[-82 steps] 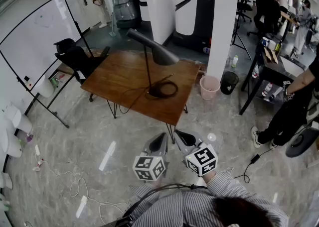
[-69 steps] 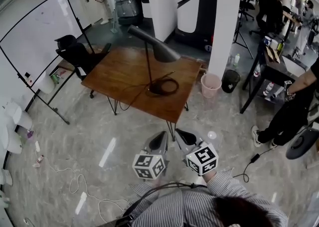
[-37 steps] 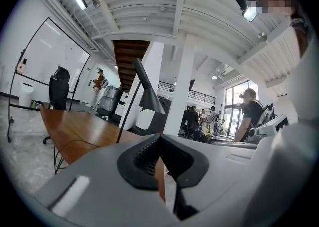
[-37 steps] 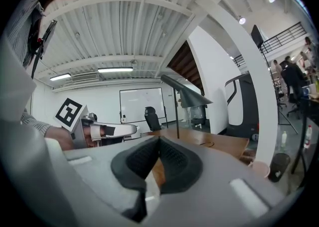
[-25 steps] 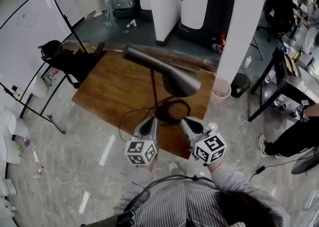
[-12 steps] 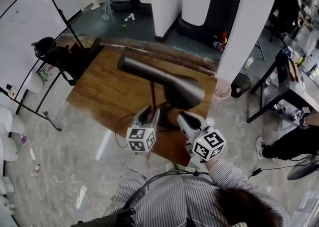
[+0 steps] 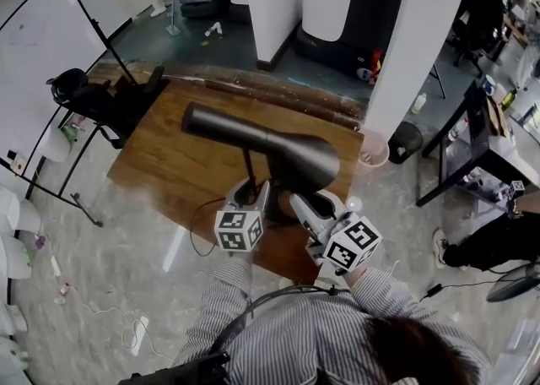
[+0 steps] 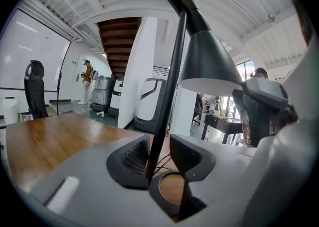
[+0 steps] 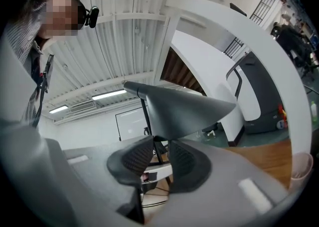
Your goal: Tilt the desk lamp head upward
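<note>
left fingers opening round stem, right fingers apart under head: unbraced push could tip lamp off desk's near edge

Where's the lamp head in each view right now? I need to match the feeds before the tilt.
Head view: the lamp head lies across the centre, with its wide end to the right.
Left gripper view: the lamp head is at upper centre-right, seen from below.
Right gripper view: the lamp head is at the centre, with its wide end to the right.
Shared landmark: the wooden table.
</note>
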`<state>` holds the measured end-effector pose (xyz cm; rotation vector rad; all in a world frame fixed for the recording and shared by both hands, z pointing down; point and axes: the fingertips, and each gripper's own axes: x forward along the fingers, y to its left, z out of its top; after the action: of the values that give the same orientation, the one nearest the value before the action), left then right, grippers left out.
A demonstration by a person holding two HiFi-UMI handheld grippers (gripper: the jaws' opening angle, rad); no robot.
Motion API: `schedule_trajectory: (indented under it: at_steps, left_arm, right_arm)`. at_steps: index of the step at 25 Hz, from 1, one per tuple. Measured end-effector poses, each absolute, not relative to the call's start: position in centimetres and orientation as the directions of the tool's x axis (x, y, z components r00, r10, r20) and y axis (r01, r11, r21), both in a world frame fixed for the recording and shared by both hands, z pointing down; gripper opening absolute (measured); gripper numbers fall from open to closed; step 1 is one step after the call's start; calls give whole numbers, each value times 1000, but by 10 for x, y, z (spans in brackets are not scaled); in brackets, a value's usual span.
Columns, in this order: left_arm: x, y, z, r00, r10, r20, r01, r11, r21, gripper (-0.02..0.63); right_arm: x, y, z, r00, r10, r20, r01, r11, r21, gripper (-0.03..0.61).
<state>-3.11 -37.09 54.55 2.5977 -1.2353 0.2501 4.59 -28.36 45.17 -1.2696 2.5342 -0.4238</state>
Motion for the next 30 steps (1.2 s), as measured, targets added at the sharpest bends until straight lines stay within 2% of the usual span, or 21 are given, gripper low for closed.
schedule_trajectory:
  at_steps: [4,10,19,30]
  left_arm:
    - [-33,-377,546,609,-750,258,-793,-587,162,64]
    - [-31,-376,546,603,-754,260,-797,-586,148,58]
    - [-35,-377,546,596,-761,257,-802,-579,144,55]
    - [-32,-378,547,588,-765,261,-808,-572,142,54]
  right_arm:
    - [47,-284,450,-587,-799,-127,-714,586,-384,75]
    - [51,-282,449,-613,-781,-124,-705,611,-361,64]
    - [82,-276,417,-586,-799,-134,-776,601,-194,58]
    - [121,-272,346,-520,-813,-261,-825,558,-93,54]
